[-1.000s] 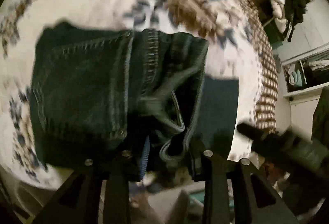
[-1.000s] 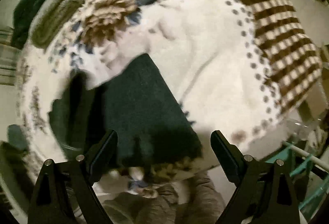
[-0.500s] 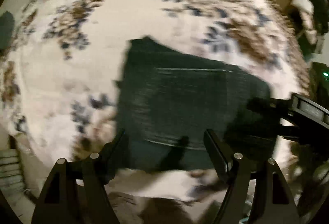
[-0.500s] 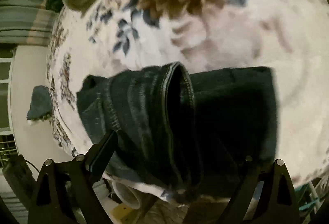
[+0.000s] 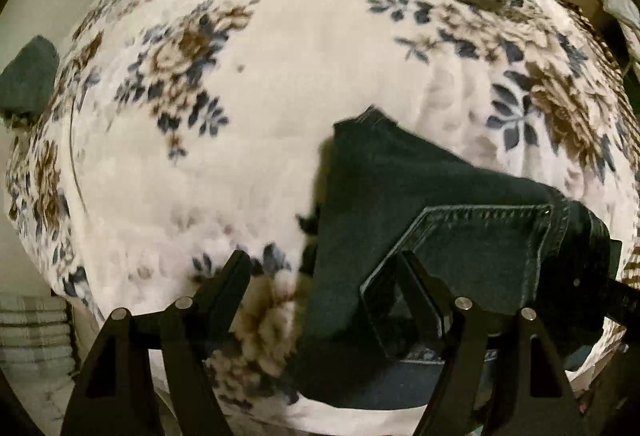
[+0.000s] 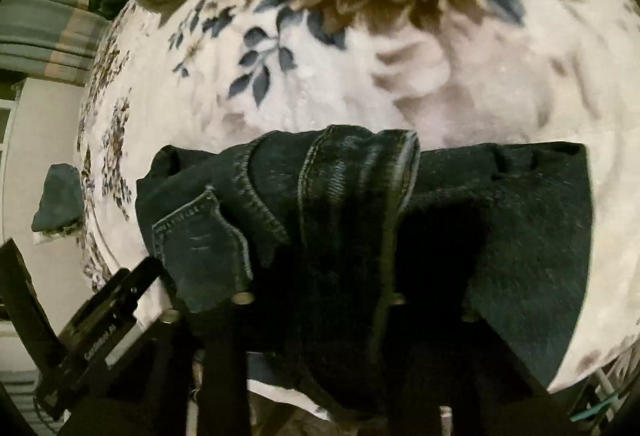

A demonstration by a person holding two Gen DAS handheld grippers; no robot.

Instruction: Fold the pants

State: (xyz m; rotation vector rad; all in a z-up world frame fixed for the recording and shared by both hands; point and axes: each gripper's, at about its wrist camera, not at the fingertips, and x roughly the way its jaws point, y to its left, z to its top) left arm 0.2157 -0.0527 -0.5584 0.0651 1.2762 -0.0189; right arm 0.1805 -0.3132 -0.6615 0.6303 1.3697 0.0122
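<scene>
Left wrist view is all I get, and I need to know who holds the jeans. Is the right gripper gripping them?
Observer: Yes. The right gripper is shut on the jeans, and its fingers are buried under denim.
Operator: Which part has it got?
Observer: A thick seamed band, likely the waistband. It is bunched up and draped over the gripper, with a stitched flap hanging to its left.
</scene>
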